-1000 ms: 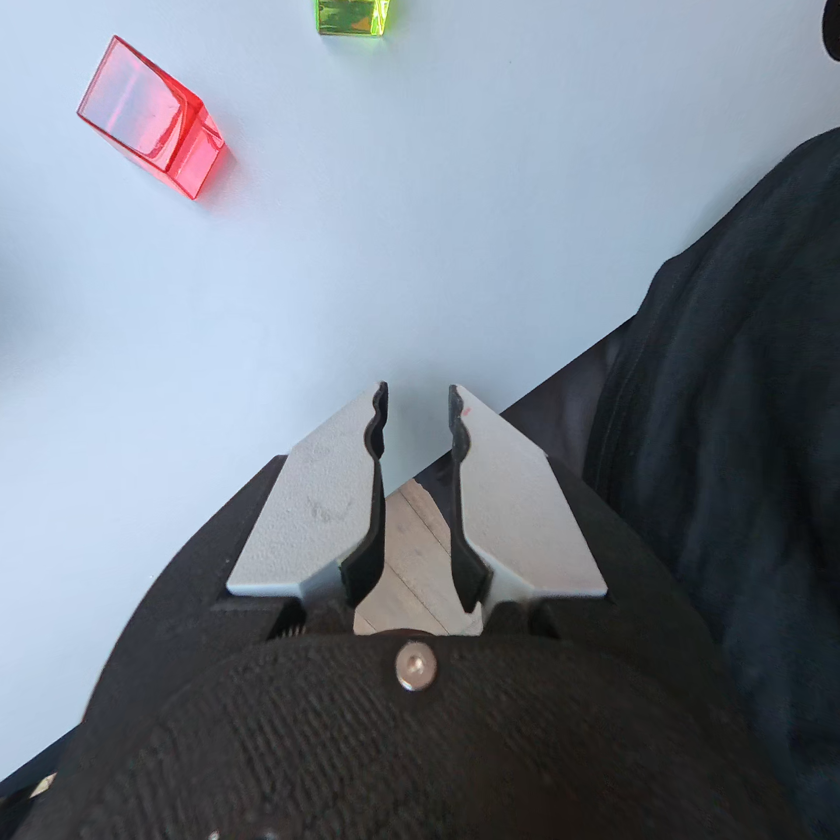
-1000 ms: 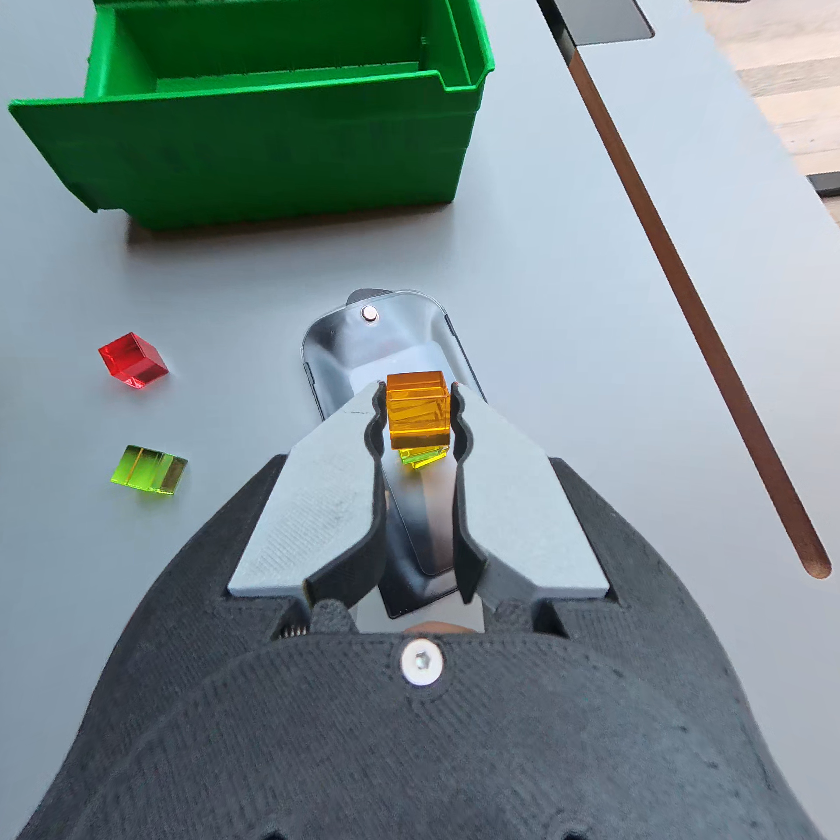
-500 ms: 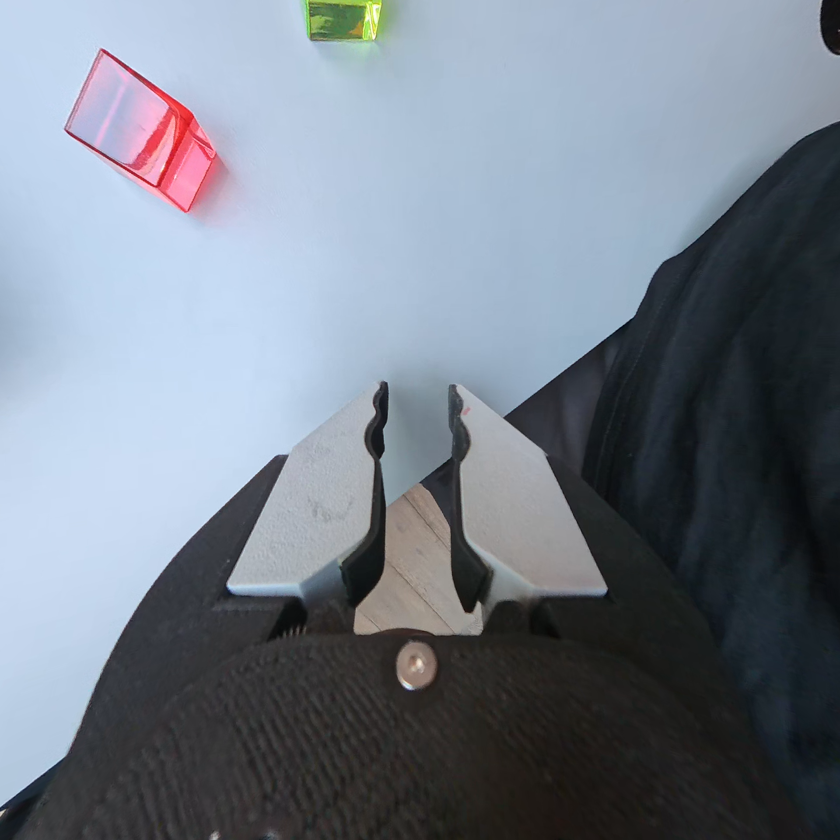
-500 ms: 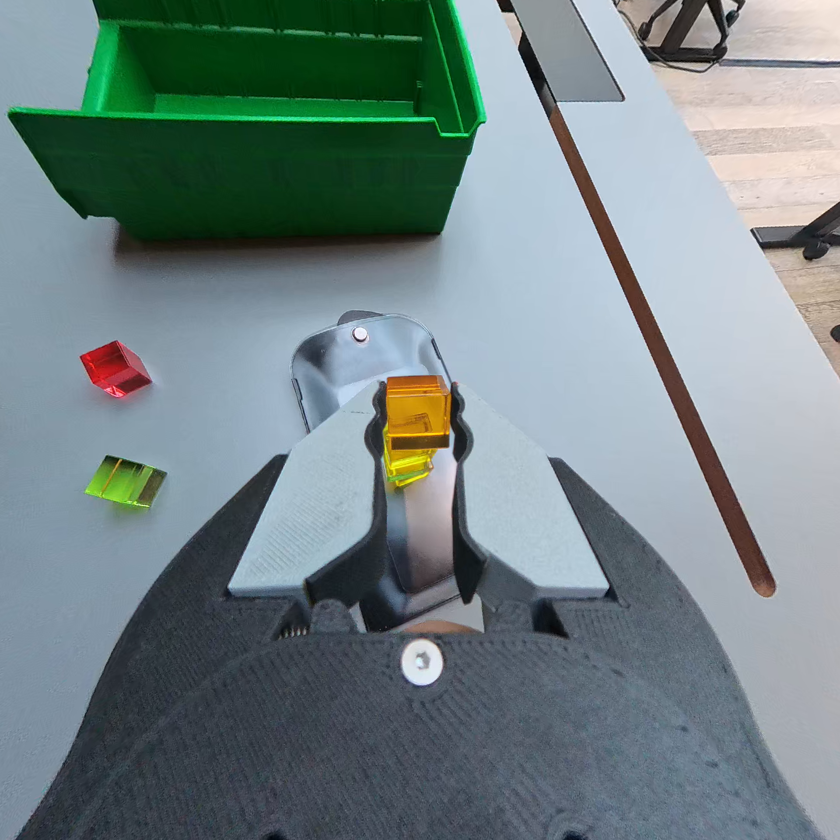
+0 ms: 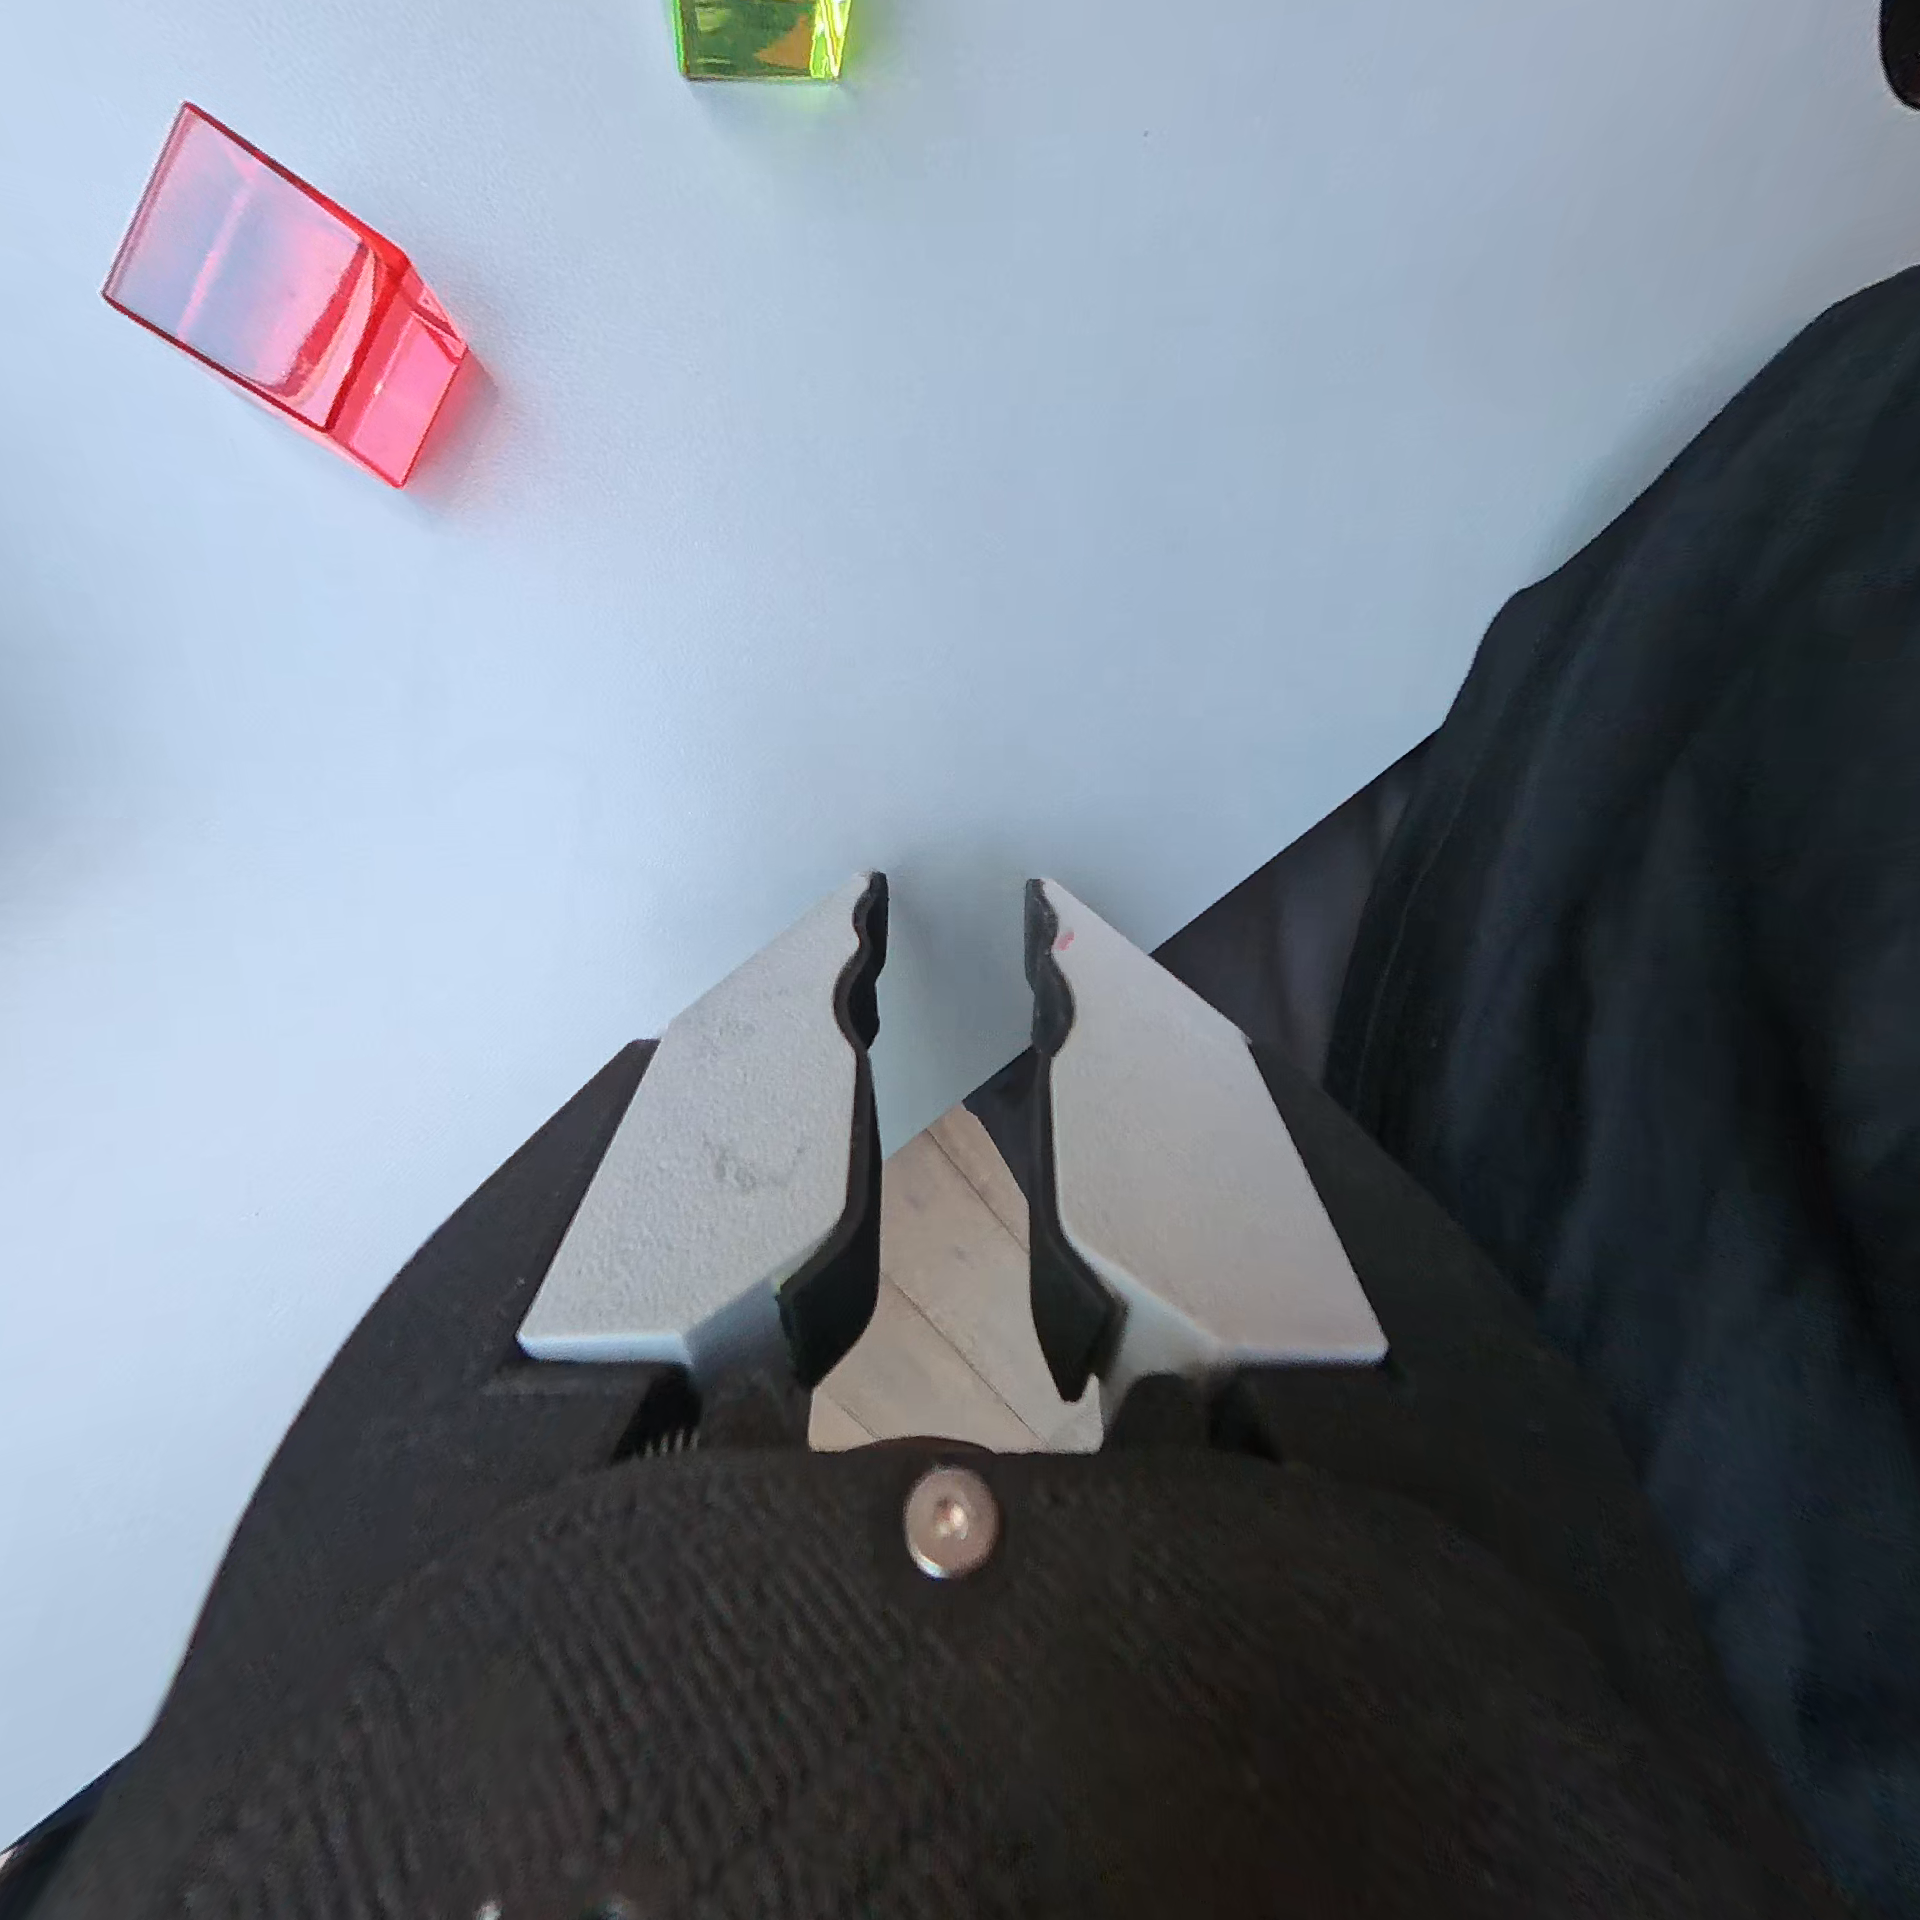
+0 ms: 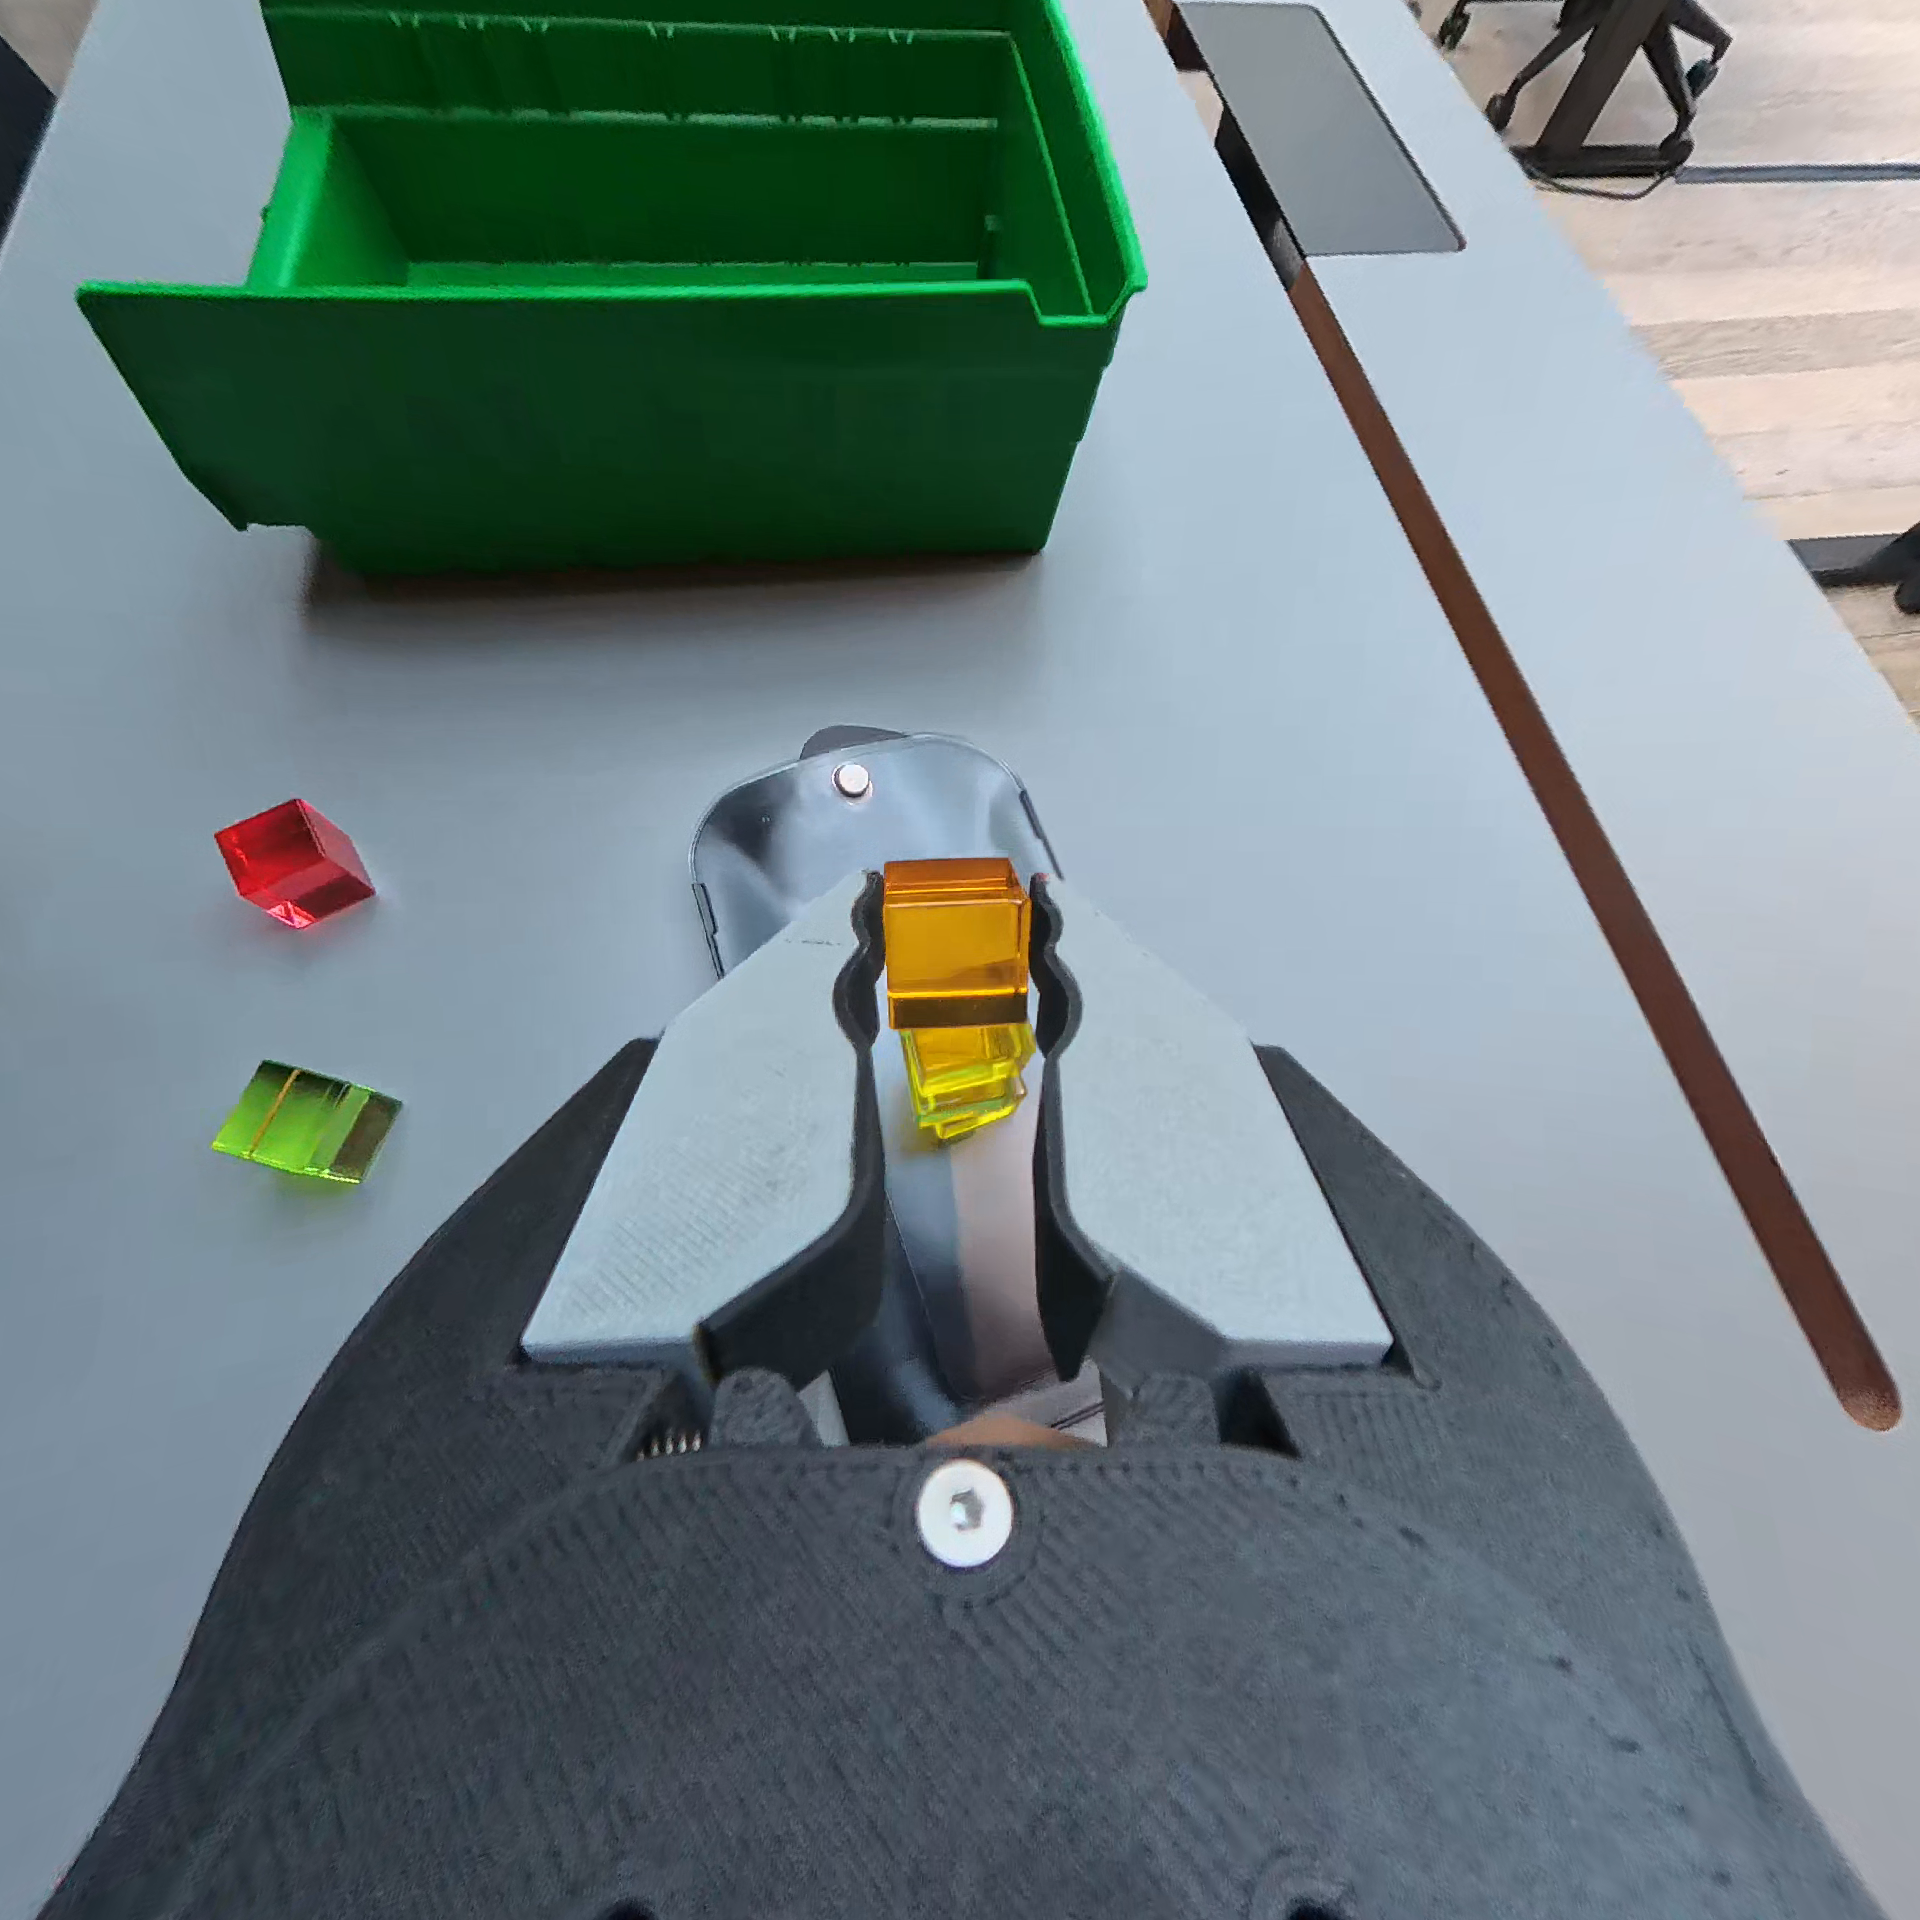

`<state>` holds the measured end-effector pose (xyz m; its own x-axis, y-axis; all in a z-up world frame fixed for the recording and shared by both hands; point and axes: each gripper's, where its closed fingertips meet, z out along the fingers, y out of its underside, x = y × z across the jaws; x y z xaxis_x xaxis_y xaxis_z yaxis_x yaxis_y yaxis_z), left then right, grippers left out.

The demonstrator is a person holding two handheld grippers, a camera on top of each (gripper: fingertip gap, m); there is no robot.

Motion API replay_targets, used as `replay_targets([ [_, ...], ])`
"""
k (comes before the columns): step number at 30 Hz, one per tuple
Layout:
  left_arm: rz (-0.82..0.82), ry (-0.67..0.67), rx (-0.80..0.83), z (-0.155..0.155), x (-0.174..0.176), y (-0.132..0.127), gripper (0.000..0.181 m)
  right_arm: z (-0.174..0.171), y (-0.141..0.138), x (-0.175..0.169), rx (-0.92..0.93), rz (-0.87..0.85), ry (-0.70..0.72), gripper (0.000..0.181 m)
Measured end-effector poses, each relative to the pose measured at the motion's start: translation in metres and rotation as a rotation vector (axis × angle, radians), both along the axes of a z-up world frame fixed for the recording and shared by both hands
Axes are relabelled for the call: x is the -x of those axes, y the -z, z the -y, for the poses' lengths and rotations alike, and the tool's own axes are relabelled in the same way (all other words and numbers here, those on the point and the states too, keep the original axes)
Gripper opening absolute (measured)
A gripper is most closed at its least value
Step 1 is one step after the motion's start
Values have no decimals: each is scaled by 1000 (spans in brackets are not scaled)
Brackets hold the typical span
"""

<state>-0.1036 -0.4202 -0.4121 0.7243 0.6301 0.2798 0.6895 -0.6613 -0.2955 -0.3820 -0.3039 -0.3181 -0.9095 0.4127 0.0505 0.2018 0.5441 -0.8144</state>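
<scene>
Bin [image 6: 623,416] nearer; right gripper [image 6: 954,914] clamps upright orange cube [image 6: 951,940].

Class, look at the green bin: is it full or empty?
Empty as far as visible: the green bin shows only bare floor and dividers, though its front wall hides the nearest part.

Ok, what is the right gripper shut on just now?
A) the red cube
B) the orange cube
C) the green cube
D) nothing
B: the right gripper is shut on the orange cube, while the red cube and green cube lie on the table.
</scene>
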Motion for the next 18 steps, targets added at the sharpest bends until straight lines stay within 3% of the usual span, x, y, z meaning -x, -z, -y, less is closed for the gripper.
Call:
replay_targets([
  [1,2,-6,-1,0,0,0,23,-1,4,-1,-4,3,4,24],
  [6,10,-8,4,2,-2,2,23,-12,17,-5,-8,11,20,24],
  [18,5,6,4,-2,1,0,23,-21,17,-3,-70,-38,-3,24],
])
